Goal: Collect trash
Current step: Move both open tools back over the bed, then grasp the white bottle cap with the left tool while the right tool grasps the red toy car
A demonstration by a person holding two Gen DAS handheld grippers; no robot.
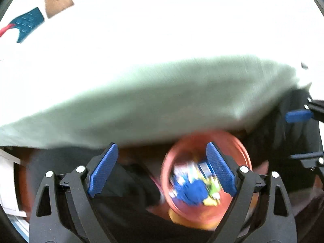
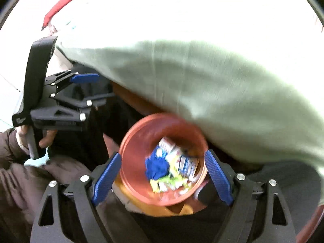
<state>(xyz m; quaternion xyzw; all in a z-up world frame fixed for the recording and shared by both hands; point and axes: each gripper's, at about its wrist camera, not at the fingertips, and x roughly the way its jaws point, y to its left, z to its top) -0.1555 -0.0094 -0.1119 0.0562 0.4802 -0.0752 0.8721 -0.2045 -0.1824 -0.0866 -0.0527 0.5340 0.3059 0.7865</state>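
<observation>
Orange bin (image 2: 139, 141) sits low on the floor, partly under the edge of the green-covered table (image 2: 202, 81). Inside it: blue crumpled wrapper (image 2: 158, 166) plus white/yellow packets (image 2: 180, 162), so trash is in the bin already.

Right tool (image 2: 162, 178) above the bin, jaws spread wide w/ nothing between the pads; bin just shows through the gap. Left tool (image 1: 162, 168) beside the bin, also wide open & empty.

Judgement: drop-off step looks done, next is going back for more. Top of the table, far from the bin, has a brown scrap (image 1: 57, 1) near a teal/red item (image 1: 28, 23); small bits further off, too blown out to tell. To do it well: lift clear of the cloth edge over the bin before swinging, keep jaws open, approach the scrap from above.
</observation>
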